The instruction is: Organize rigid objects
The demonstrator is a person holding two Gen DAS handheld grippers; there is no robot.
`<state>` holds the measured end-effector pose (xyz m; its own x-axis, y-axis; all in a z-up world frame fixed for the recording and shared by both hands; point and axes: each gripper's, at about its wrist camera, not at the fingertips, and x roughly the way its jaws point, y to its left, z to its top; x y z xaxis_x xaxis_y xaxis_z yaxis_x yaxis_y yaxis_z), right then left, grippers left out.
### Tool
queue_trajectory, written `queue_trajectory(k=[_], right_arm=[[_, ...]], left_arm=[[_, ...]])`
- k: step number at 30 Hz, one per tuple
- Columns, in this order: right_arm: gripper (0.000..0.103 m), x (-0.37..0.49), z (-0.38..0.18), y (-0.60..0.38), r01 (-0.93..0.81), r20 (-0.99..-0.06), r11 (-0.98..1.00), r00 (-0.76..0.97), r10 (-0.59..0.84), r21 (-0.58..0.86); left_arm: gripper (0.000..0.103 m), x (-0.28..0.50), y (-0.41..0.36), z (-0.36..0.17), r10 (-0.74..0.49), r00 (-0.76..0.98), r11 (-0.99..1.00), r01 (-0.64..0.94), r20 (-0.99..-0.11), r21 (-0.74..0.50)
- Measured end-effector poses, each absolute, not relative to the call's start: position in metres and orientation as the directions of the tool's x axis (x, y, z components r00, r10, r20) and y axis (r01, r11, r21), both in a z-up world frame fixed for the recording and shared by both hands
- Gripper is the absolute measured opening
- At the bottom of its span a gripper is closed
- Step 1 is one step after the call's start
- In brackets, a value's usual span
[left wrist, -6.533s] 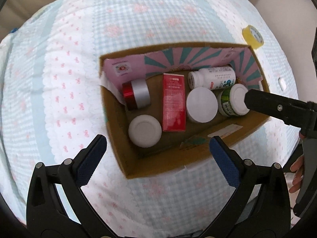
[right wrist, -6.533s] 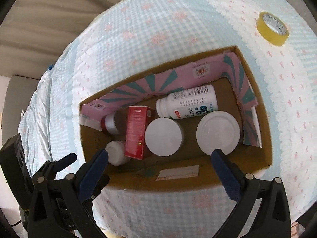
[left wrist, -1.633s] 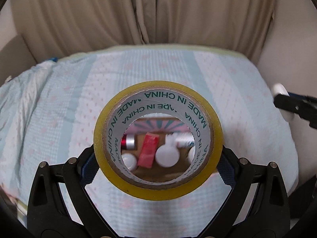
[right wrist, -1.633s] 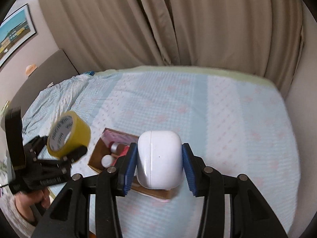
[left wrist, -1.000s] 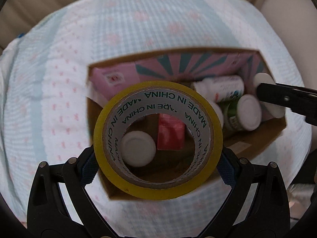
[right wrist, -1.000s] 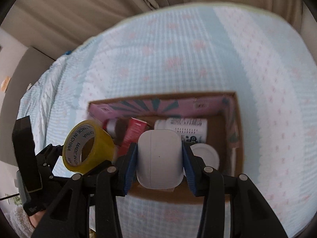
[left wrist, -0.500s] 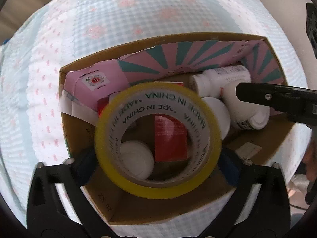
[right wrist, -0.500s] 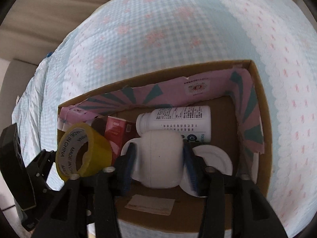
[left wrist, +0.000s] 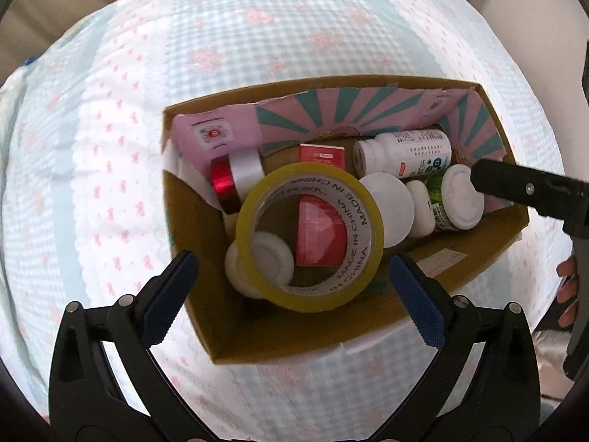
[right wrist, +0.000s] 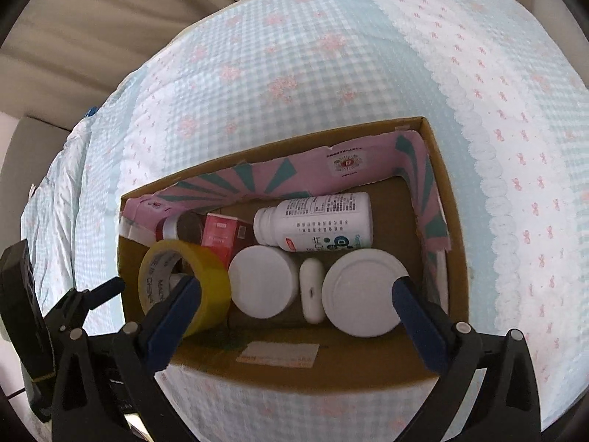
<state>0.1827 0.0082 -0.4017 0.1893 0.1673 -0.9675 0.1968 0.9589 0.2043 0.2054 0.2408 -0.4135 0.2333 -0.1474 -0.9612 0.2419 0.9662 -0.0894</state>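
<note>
Yellow tape roll point(left wrist: 309, 237) and white earbud case point(right wrist: 312, 291) inside cardboard box point(right wrist: 438, 169).

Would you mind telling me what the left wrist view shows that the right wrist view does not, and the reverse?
Only the left wrist view shows the white jar through the tape's core, and the green label on one bottle. Only the right wrist view shows the small white case in full, wedged between two white lids. Both show the yellow tape roll, red box and cardboard box.

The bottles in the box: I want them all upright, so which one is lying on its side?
The white bottle with the printed label, lying along the box's far wall, cap pointing left. The green-labelled bottle and the white-lidded jar stand lid-up.
</note>
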Motion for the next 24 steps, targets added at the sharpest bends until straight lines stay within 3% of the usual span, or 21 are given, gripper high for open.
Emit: queue_trajectory(k=[7,13,17,24], right_arm=[[0.103,0.171,-0.38,0.007,0.207,-0.97,0.961,0.196,0.144,0.184],[0.103,0.158,-0.329,0.001,0.132,-0.97,0.983,0.225,0.094,0.125],[0.103,0.148,-0.273,-0.008,0.067,-0.956,0.996,0.293,0.031,0.053],[0.103,0.118,-0.143,-0.03,0.004,-0.867,1.0,0.498,-0.027,-0.029]], left_arm=[[0.103,0.19,0.244,-0.385,-0.126,0.27,0.979,0.189,-0.954,-0.076],[0.103,0.174,0.235,-0.327,-0.079,0.361,0.993,0.113,-0.929,-0.04],[0.103,0.16,0.221,-0.266,-0.081,0.446,0.996,0.077,-0.891,-0.052],[0.103,0.121,0.191,-0.133,-0.094,0.667,0.995,0.04,-0.739,-0.09]])
